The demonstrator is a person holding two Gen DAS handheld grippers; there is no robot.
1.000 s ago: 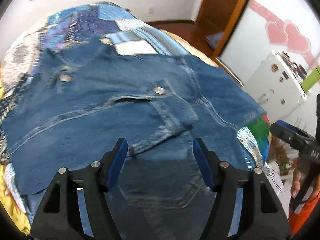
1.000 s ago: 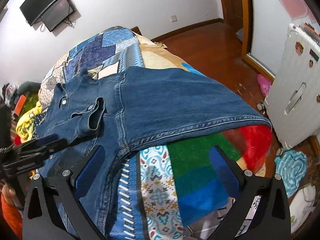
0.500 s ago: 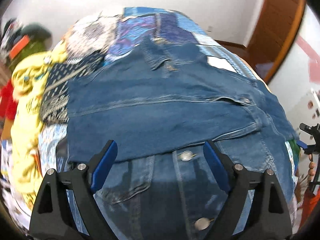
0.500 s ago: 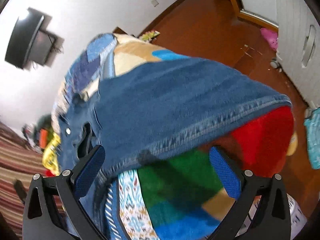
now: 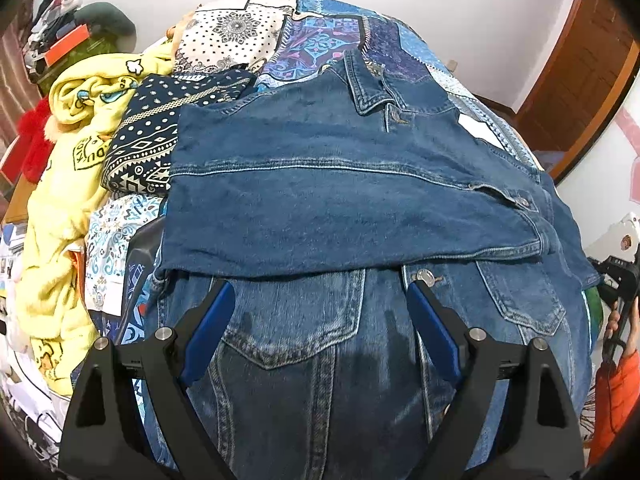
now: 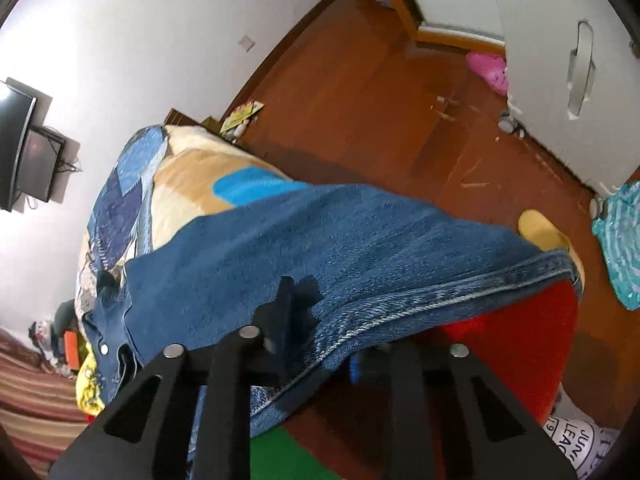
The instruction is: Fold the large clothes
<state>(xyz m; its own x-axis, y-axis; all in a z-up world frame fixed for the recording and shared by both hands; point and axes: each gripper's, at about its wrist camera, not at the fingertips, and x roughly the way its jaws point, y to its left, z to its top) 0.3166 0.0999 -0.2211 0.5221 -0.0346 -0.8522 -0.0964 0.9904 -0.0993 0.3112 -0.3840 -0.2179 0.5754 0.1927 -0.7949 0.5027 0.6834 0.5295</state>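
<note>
A blue denim jacket lies spread on the bed, front up, with one sleeve folded across its chest. My left gripper hovers open just above the chest pocket, nothing between its blue pads. In the right wrist view the jacket's hem hangs over the bed's edge. My right gripper is closing its jaws on that hem, one finger on top of the denim, the other under it. At the far right of the left wrist view, a hand holds that right gripper.
The patchwork bedspread covers the bed. A yellow garment and a dark patterned cloth lie at the jacket's left. Beyond the bed's edge are wooden floor, a white suitcase, a pink slipper and a wall television.
The right gripper came down to the bed's edge and its wide-open jaws closed over the denim hem. The left gripper swung left across the jacket, and its jaws opened wider.
</note>
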